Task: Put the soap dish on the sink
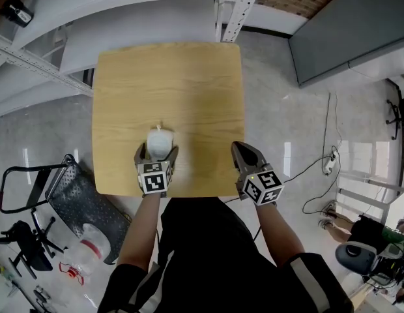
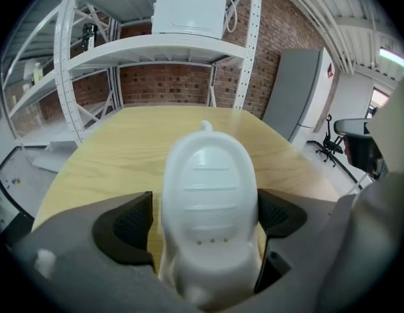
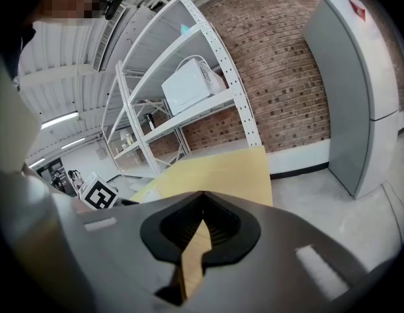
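Lower centre, the white ribbed plastic soap dish (image 2: 210, 188), seemingly light, stiff and slick, sits loose between the left gripper's (image 1: 156, 152) spread jaws and is best pinched across its flanks, while the right gripper (image 1: 241, 150) is closed on nothing.

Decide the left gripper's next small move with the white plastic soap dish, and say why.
Probably close the left gripper on the white plastic soap dish: it lies on the light wooden table between open jaws, ungripped, and no sink is in view.
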